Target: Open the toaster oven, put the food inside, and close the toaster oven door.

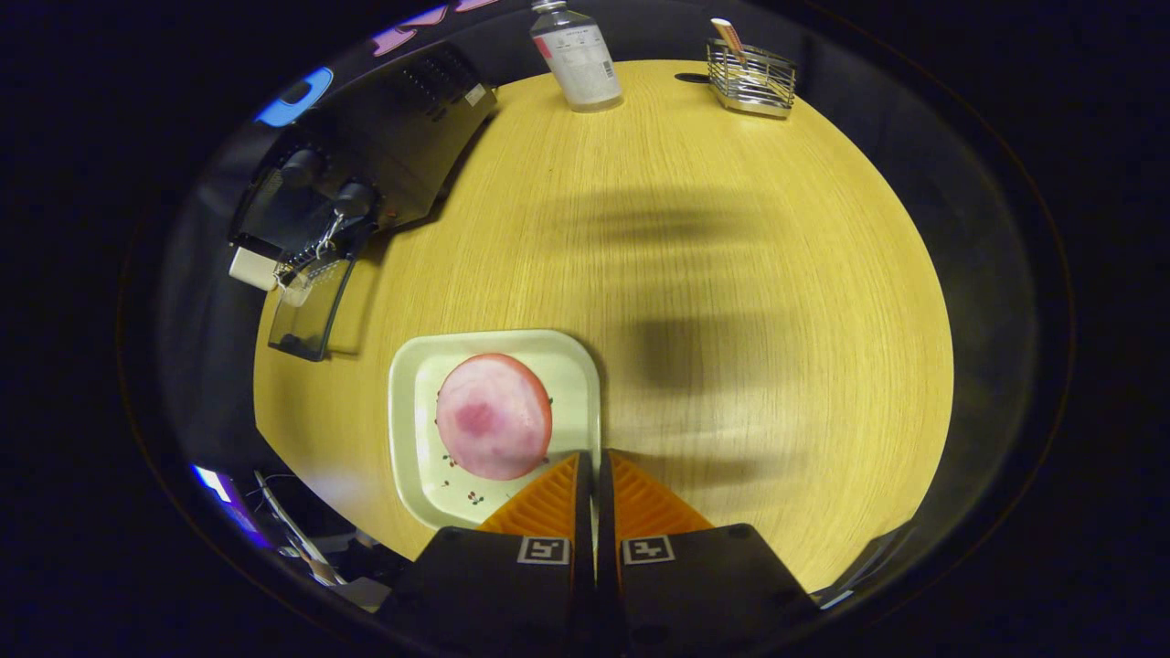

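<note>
A pale square plate (430,429) carries a round pink slice of food (494,416). My gripper (595,466) is shut on the plate's right rim. The thin rim runs into the narrow slit between the two orange fingers (548,503). The plate seems held above the wooden table (731,274), with blurred shadows on the wood beyond the fingers. The black toaster oven (384,146) stands far ahead and to the left of the plate. Its glass door (311,315) hangs open toward the plate, with a pale handle (251,268) at its edge.
A clear bottle with a white label (578,57) stands at the table's far edge. To its right is a wire basket (751,78) with a stick-like item in it. The table's round edge drops off on the right and near left.
</note>
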The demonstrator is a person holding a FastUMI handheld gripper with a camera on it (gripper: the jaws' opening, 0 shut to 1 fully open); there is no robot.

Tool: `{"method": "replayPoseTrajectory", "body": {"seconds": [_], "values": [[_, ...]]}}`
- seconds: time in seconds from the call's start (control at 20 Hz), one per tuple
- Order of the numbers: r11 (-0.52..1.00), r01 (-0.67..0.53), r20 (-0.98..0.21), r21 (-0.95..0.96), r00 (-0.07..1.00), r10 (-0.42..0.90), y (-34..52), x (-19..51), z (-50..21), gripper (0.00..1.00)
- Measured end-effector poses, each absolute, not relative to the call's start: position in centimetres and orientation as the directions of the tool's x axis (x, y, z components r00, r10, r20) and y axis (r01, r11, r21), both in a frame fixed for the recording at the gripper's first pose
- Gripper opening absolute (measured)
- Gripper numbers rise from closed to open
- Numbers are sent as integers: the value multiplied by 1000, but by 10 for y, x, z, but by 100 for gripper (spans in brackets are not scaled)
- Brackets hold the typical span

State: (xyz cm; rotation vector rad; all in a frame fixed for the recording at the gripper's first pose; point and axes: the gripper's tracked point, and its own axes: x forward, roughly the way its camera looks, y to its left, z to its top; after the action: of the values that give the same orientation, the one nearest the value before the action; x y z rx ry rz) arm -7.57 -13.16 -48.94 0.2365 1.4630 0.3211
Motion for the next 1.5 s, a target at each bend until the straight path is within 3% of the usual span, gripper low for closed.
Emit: {"method": "replayPoseTrajectory", "body": {"seconds": [0.2,0.45,1.05,1.5], "values": [[854,85,-858,513,79,507,-127,-80,-486,6],[732,265,-777,628,163,608,-122,-83,-482,6],[570,358,-670,740,317,671,-105,-75,-450,6],[543,374,-659,752,384,647,-63,-80,-399,5]]}}
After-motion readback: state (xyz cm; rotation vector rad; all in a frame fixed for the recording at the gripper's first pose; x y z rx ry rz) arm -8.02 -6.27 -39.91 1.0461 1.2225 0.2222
